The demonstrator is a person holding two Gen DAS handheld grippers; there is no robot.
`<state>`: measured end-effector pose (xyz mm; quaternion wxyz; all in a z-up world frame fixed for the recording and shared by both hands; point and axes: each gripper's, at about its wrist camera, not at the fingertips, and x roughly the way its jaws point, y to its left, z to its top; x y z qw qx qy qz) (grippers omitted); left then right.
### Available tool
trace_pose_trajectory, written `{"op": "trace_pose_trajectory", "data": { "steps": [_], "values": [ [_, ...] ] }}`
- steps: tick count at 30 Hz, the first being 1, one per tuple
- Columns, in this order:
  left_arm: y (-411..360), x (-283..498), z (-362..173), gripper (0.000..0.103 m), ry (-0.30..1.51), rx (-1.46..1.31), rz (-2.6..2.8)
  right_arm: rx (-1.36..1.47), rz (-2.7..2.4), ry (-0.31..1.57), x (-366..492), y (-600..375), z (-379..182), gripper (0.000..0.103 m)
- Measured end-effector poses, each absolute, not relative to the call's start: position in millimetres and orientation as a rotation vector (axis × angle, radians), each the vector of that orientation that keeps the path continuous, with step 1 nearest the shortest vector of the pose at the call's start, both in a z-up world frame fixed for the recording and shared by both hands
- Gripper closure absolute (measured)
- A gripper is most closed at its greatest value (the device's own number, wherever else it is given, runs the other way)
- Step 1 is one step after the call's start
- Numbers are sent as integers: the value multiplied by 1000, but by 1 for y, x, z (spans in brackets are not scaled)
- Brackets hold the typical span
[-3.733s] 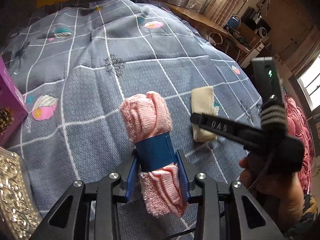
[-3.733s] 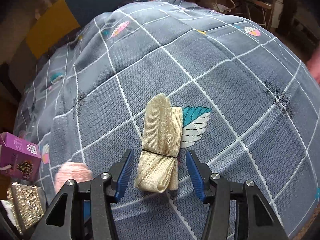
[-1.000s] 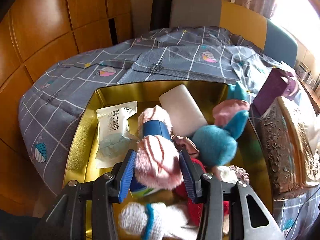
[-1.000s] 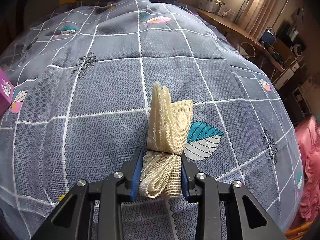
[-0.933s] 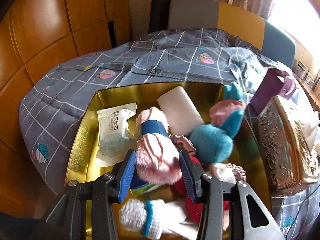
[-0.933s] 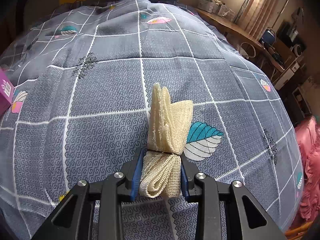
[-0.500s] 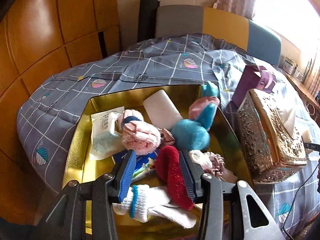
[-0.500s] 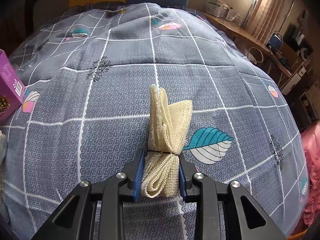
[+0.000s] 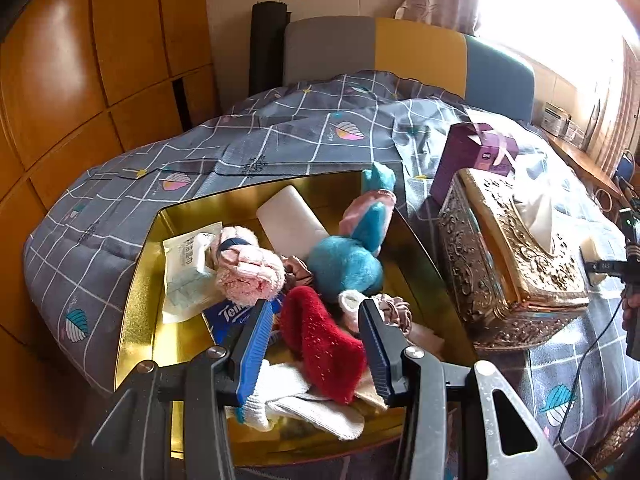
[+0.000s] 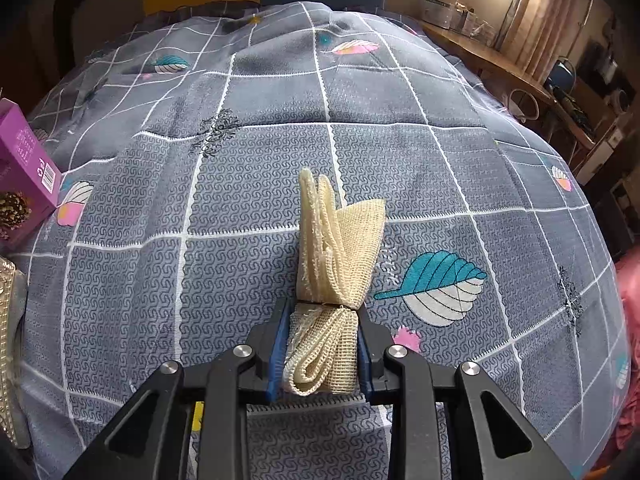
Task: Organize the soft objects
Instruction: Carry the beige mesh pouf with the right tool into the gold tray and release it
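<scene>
A gold tin on the bed holds soft things. The pink rolled towel with a blue band lies in it, beside a blue plush toy, a red sock, white socks and tissue packs. My left gripper is open and empty above the tin's near side. My right gripper is shut on a cream folded mesh cloth, held just above the grey checked bedspread.
An ornate gold tissue box stands right of the tin, with a purple carton behind it; the carton also shows at the left edge of the right wrist view. A wooden wardrobe is at left. A desk lies beyond the bed.
My left gripper let go of the pink towel in the tin and drew back and up, open. My right gripper closed on the cream cloth and lifted it slightly.
</scene>
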<state>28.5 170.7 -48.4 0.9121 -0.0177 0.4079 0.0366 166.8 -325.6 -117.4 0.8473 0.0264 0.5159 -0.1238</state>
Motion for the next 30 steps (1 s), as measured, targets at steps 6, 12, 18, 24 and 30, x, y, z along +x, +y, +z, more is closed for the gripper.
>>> {"op": "trace_pose_trajectory", "data": {
  "steps": [6, 12, 18, 24, 30],
  "values": [
    [170, 26, -51, 58, 853, -40, 62, 54, -188, 1089, 176, -301, -116, 74],
    [174, 24, -53, 58, 856, -50, 58, 51, -131, 1013, 189, -269, -83, 74],
    [176, 23, -55, 58, 860, -64, 49, -34, -96, 953, 201, -235, -48, 74],
    [179, 19, -56, 58, 860, -68, 52, -26, -147, 1019, 202, -245, -61, 74],
    [185, 16, -56, 58, 858, -86, 58, -3, -200, 1177, 209, -257, -94, 74]
  ]
}}
